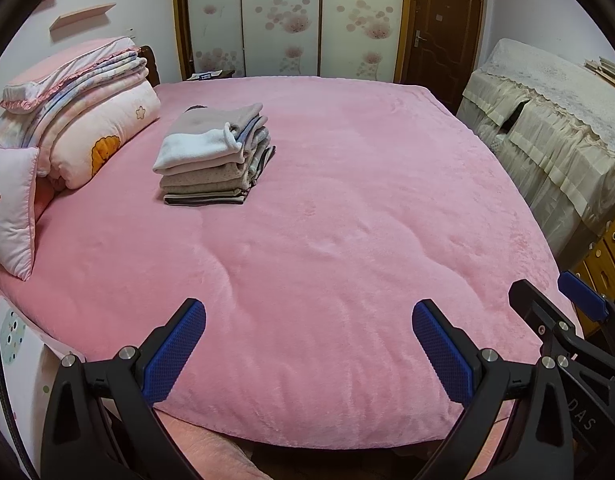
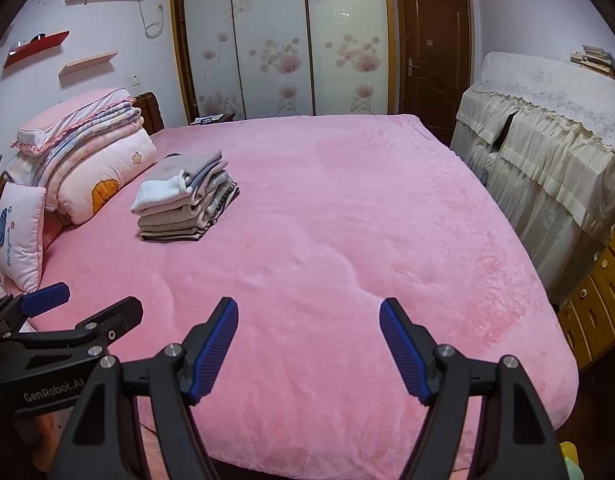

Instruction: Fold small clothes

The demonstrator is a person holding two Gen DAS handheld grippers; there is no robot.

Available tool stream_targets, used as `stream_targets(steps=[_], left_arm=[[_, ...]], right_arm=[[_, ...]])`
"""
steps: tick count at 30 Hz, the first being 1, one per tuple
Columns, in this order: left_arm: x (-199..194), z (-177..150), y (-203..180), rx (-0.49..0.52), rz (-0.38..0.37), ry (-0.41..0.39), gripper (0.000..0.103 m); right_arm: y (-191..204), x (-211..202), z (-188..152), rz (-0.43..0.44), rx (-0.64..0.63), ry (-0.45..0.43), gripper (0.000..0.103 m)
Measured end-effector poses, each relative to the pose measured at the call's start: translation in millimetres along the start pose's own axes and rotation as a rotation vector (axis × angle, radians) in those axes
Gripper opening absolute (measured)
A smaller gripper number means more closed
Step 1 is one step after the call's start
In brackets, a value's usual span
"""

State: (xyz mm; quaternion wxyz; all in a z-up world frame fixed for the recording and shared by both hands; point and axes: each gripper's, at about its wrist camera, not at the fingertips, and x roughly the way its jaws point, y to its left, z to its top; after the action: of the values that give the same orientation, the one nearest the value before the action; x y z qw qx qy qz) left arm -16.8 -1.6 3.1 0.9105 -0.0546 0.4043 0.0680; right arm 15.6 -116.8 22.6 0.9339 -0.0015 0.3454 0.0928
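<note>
- Clothes [image 1: 215,152]: one neat pile of folded small garments sits on the pink bed [image 1: 347,208], at about ten o'clock from both grippers and well away from them. A white and grey piece lies on top, with beige and striped pieces beneath.
- Placement: the pile lies near the stacked quilts [image 1: 87,120] and the small pillow [image 1: 9,208] at the head end, probably so the near half of the bed stays open as a folding surface.
- Left gripper [image 1: 309,344]: its fingers [image 1: 175,352] stand wide apart with nothing between them, angled down over the near edge of the bed.
- Right gripper [image 2: 309,346]: its fingers [image 2: 213,348] are spread just as wide and hold nothing. It hovers just beside the left gripper, at about three o'clock from it.
- Reading: I see no loose, unfolded garment on the blanket in either view, so the folding looks finished or paused between pieces. Both grippers appear parked side by side at the foot of the bed.
- Surroundings: a wardrobe [image 1: 283,20] and a door [image 1: 441,28] stand at twelve o'clock. A lace-covered piece of furniture [image 1: 547,120] stands at two o'clock.
</note>
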Motion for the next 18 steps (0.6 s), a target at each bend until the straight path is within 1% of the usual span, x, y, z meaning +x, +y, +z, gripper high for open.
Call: stream_targets(steps=[4,11,18], left_arm=[[-1.6,-0.1,0.2,-0.003,0.003,0.001,0.103],[-1.3,-0.2,1.6,-0.006,0.006,0.003,0.103],[-0.4,-0.2,2.8,-0.006,0.005,0.003,0.103]], right_arm=[[0.6,-1.5,-0.5,0.0,-0.008,-0.003,0.075],[1.1,-2.5,-0.5,0.001,-0.007,-0.006,0.079],[2.8,-4.2,2.7,-0.001,-0.01,-0.011,0.08]])
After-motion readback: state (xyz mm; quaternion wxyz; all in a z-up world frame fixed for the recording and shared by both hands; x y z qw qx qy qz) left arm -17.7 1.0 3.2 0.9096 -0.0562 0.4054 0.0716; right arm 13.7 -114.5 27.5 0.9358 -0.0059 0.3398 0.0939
